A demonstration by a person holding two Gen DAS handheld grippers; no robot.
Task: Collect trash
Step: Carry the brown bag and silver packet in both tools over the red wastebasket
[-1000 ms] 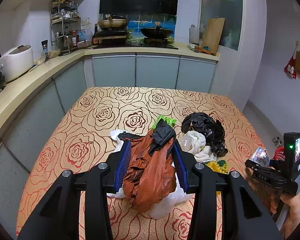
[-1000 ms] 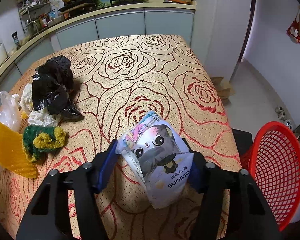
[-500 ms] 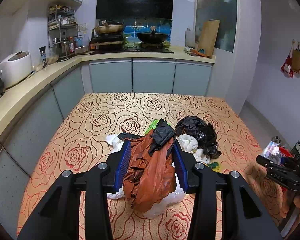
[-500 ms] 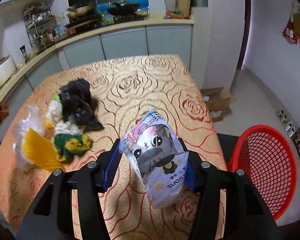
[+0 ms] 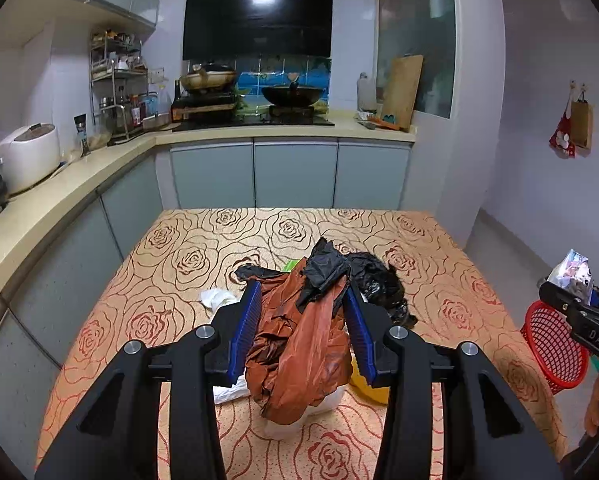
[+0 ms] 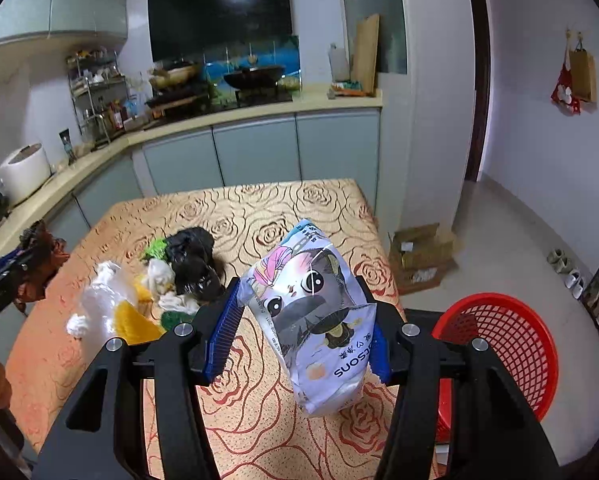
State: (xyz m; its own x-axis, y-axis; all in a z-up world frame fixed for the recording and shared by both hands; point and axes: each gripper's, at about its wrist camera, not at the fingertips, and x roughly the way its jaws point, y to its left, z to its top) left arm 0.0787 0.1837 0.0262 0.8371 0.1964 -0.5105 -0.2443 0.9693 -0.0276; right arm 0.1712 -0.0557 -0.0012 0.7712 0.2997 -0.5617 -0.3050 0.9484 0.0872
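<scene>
My left gripper (image 5: 301, 316) is shut on a crumpled brown plastic bag (image 5: 299, 356) with a scrap of black plastic (image 5: 323, 274) on top, held above the rose-patterned table (image 5: 171, 280). My right gripper (image 6: 299, 320) is shut on a white snack bag printed with a cartoon cat (image 6: 319, 316), lifted over the table's right part. A red mesh basket (image 6: 503, 344) stands on the floor to the right. On the table lie a black bag (image 6: 191, 260), a clear plastic bag (image 6: 103, 300), a yellow piece (image 6: 133, 320) and white tissue (image 6: 171, 300).
A kitchen counter (image 5: 59, 200) runs along the left and back, with a rice cooker (image 5: 27, 156) and stove pans. A cardboard box (image 6: 419, 256) sits on the floor beyond the table's right edge. Shoes (image 6: 567, 272) lie by the right wall.
Both grippers rose with their loads. The right gripper lifted the snack bag well above the table and tilted up, so the basket and kitchen show more. The left rose slightly.
</scene>
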